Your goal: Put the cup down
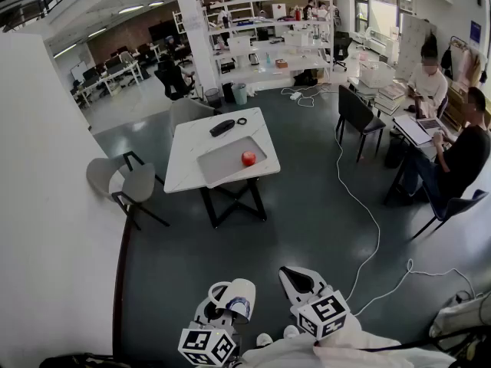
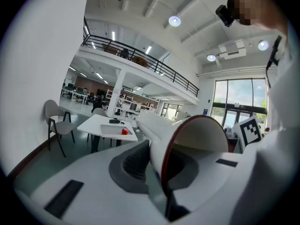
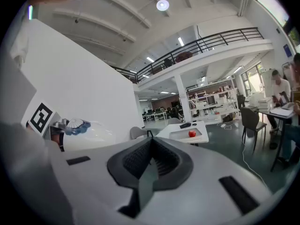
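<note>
Nearest, the left claw is clamped on the wall of the cup, low at the near edge of the scene, over the floor and well apart from the worktop far ahead. The right claw has its jaws together and carries nothing. To put the cup down well, I would bring it over a bare part of the worktop, clear of the tray and the red apple, turn it upright and lower it until the base rests flat before letting go. It looks white and smooth, with a dark rim and a blue mark, and sits tipped in the grip.
</note>
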Tool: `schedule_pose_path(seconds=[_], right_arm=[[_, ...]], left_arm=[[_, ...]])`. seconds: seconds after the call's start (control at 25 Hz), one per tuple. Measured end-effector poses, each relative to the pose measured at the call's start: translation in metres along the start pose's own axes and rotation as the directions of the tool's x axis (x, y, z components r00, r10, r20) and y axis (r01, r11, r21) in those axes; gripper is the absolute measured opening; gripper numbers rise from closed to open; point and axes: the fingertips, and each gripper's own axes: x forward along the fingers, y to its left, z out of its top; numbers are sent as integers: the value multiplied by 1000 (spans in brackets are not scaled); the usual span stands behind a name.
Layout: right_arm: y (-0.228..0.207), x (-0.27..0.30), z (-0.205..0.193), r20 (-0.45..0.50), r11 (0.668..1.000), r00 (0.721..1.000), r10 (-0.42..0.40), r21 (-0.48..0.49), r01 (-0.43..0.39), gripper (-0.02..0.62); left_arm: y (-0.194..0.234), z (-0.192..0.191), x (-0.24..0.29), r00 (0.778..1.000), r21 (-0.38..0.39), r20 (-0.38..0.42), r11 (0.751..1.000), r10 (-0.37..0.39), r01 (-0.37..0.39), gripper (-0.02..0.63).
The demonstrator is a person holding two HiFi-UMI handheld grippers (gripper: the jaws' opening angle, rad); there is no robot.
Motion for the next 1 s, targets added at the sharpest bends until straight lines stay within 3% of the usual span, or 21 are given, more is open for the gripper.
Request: schedule_pose_path(seconds=[0.56, 1.0], right_arm=[[-22, 3, 3, 7, 1000, 1000, -4, 8, 4, 5], [-64, -4, 8, 36, 999, 999, -30, 21, 30, 5]], left_arm=[[-6, -4, 21, 1000, -5, -7, 1000, 5, -5, 40], [-1, 2, 40, 998, 8, 26, 999, 54, -54, 40]])
